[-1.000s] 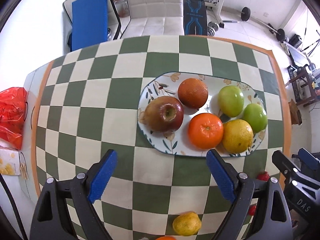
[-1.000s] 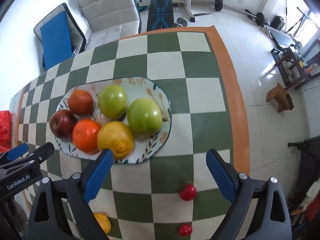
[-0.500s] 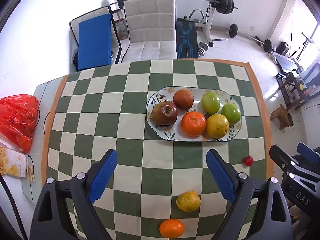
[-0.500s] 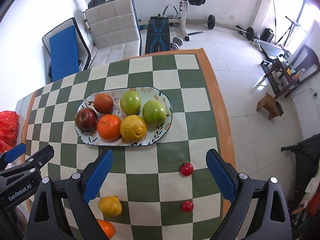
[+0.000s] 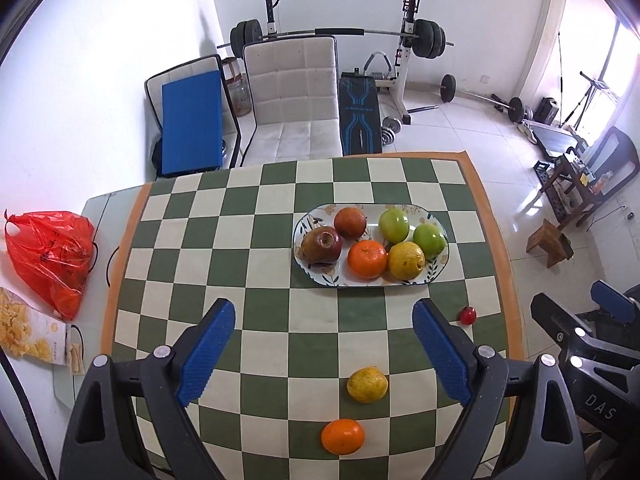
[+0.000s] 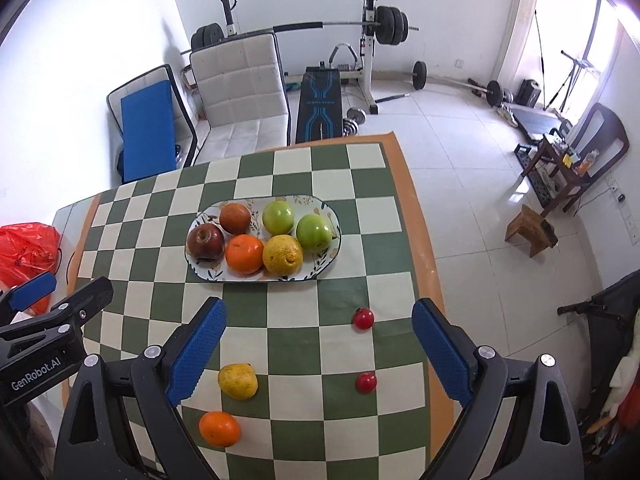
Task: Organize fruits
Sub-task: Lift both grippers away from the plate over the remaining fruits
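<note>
I am pulling both grippers up and back from the plate [image 5: 438, 268]: a second ago the six fruits on it filled the views, and now the whole checkered table [image 5: 256, 240] is showing, with the loose fruit near me coming into sight. The left gripper [image 5: 324, 320] is hanging wide and empty, and the right gripper [image 6: 320, 320] is doing the same beside it. On the cloth, well apart from the plate, a yellow citrus [image 6: 237, 381], an orange [image 6: 219, 428] and two small red fruits [image 6: 363, 318] [image 6: 366, 382] are lying unsorted. I am reading this retreat as a survey before the next pick, so the organizing is looking only partly done.
</note>
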Motion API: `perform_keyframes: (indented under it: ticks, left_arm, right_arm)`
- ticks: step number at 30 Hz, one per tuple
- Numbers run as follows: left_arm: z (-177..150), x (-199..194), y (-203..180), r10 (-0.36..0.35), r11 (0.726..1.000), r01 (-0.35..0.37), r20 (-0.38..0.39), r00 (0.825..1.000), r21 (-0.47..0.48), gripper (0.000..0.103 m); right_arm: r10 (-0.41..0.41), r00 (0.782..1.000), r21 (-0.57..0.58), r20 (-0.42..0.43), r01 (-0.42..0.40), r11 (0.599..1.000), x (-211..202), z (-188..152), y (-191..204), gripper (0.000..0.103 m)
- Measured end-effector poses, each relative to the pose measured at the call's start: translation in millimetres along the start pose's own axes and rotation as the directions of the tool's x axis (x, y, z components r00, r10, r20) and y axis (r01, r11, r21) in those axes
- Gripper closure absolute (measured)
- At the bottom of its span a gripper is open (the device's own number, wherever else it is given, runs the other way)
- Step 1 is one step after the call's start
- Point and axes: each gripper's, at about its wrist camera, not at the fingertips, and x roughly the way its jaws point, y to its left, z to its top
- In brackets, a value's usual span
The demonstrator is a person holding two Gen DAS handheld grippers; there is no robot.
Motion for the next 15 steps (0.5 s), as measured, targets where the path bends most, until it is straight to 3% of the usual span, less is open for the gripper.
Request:
perform_keyframes:
  ticks: [7,15]
  left_arm:
    - [-5.9,-9.0,6.3,-0.004,1.0,0.004,0.012,1.0,-0.011,0.012]
    - [-6.9,-10.7,9.2,-0.007,1.0,0.008,0.017,1.0,-0.022,0.012]
  right_arm:
    - [-0.008,0.999,-0.001,0.04,0.008,1.0,-27.6,-2.4,4.8,0.007]
    - [0.005,0.999,0.014,0.033,-0.006,1.0,-30.9,-7.0,6.1,0.007]
